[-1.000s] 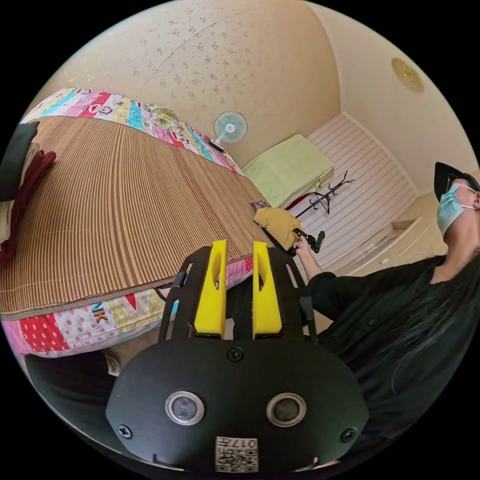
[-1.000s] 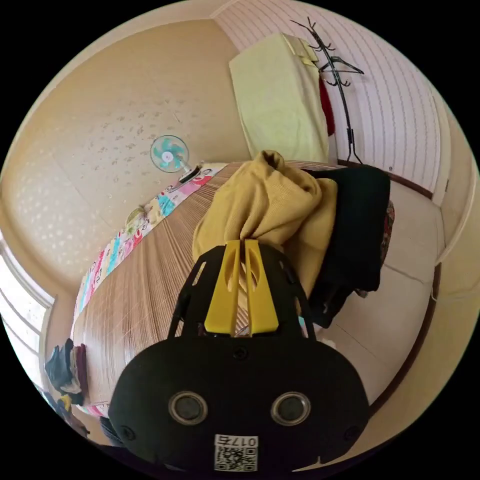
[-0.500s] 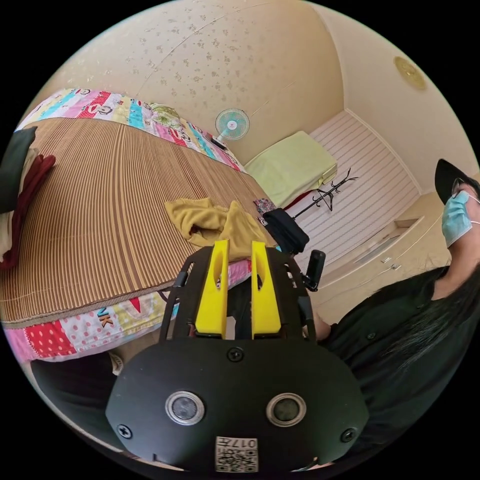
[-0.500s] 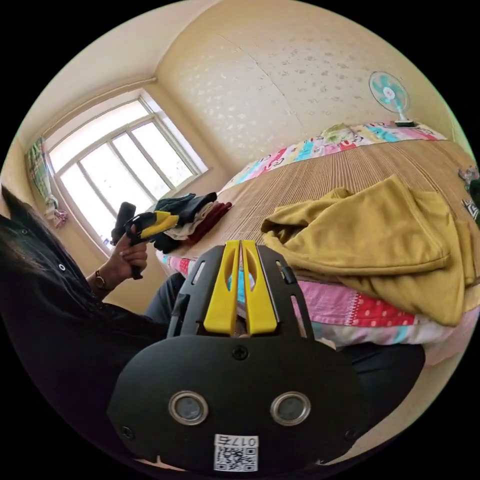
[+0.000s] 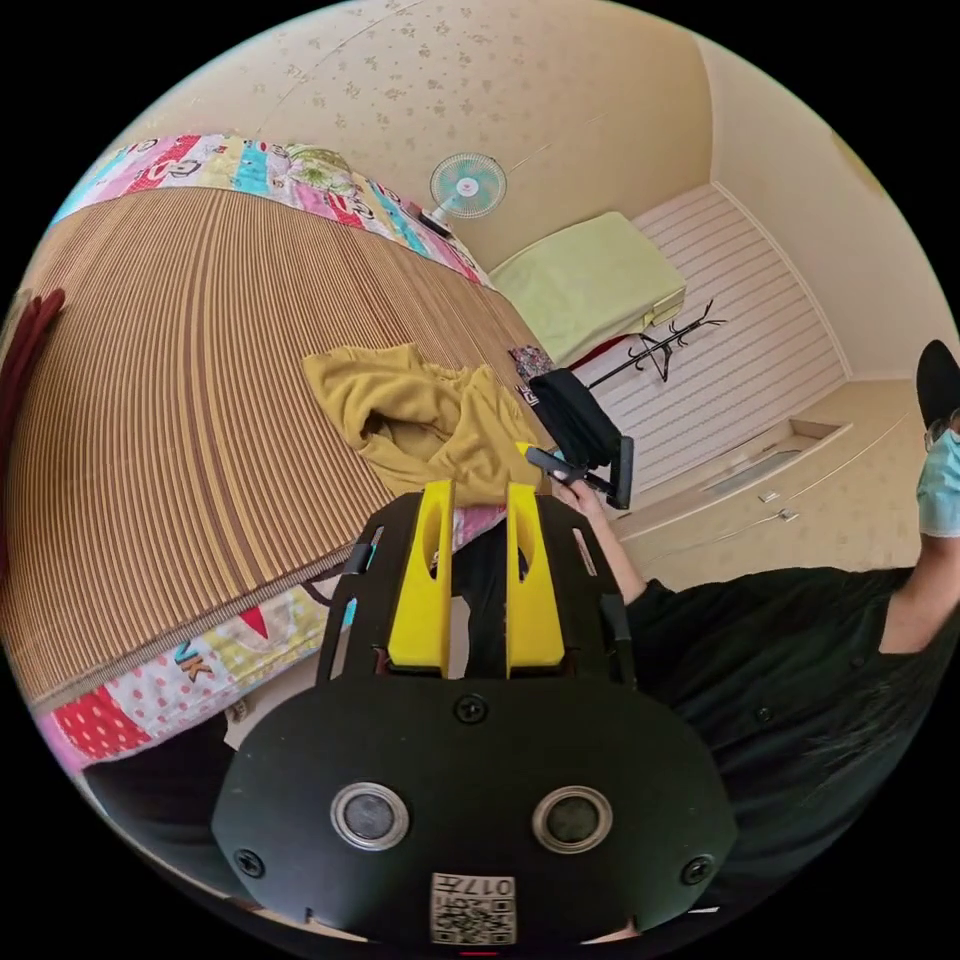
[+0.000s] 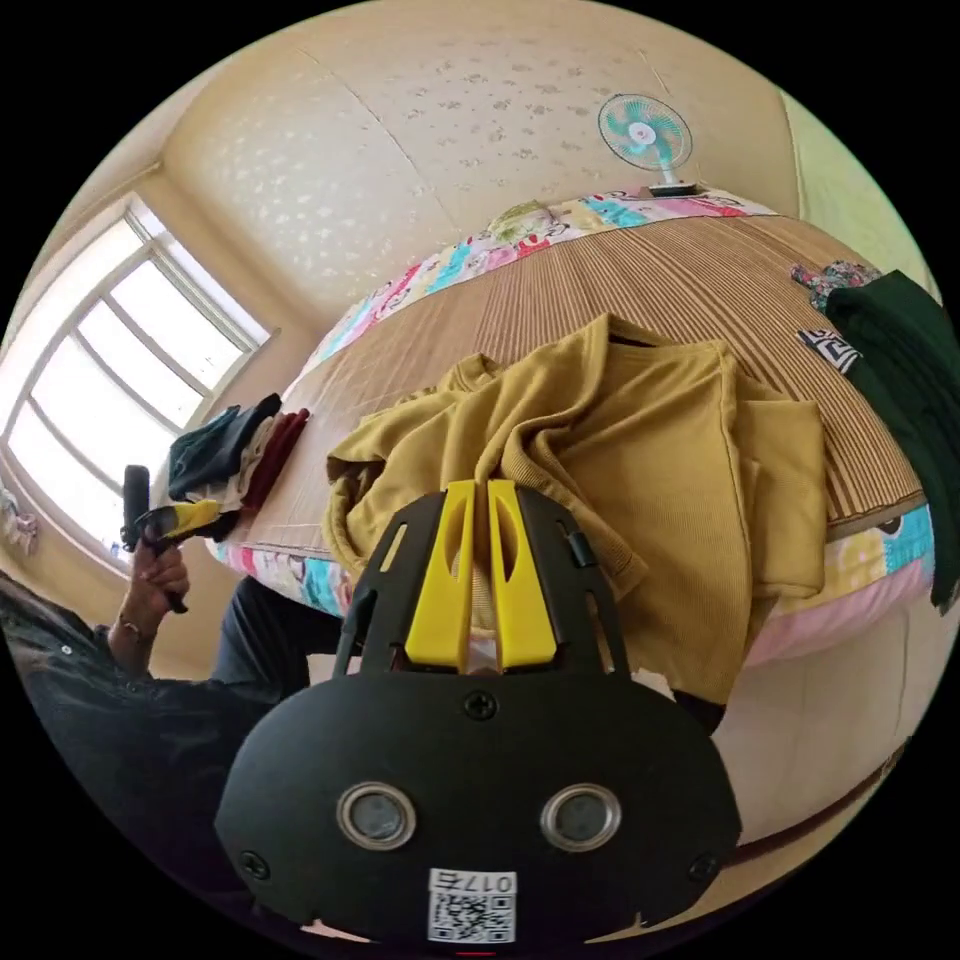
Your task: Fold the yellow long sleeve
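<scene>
Lying crumpled on the mat near its front edge, the yellow shirt needs spreading flat first, so the left gripper, jaws apart and empty, and the right gripper, jaws nearly together and empty, should take its shoulders.

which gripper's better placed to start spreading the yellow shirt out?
Right, probably. The right gripper sits just in front of the crumpled yellow shirt at the near edge of the bed, jaws nearly closed. The left gripper is open and held back from the bed, off toward the clothes pile.
</scene>
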Demonstrator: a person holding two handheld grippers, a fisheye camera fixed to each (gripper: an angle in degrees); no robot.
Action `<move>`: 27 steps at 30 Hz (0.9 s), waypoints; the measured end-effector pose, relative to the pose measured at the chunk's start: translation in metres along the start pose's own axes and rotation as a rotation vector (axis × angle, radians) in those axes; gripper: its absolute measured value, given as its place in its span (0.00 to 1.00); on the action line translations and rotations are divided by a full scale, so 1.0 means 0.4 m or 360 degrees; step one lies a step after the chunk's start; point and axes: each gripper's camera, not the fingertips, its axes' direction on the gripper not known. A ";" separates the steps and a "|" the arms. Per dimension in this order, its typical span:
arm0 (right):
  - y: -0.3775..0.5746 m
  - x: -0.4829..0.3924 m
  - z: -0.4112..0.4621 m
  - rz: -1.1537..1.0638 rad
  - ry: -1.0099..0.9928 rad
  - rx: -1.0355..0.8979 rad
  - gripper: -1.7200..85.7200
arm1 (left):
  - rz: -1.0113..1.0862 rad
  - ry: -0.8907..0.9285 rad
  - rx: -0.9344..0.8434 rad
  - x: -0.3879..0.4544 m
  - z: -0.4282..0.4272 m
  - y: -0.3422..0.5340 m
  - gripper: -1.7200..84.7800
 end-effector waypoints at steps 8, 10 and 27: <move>0.189 -0.140 -0.158 -0.0282 -0.0354 -0.0302 0.06 | 0.0223 -0.0378 -0.0260 -0.057 0.196 -0.403 0.14; 0.134 -0.142 -0.246 -0.0308 -0.0231 -0.0097 0.07 | 0.0149 -0.0463 -0.0279 -0.102 0.238 -0.464 0.14; -0.399 0.299 0.083 0.0702 0.1292 -0.0723 0.08 | -0.0196 -0.0359 -0.0519 -0.190 0.254 -0.382 0.04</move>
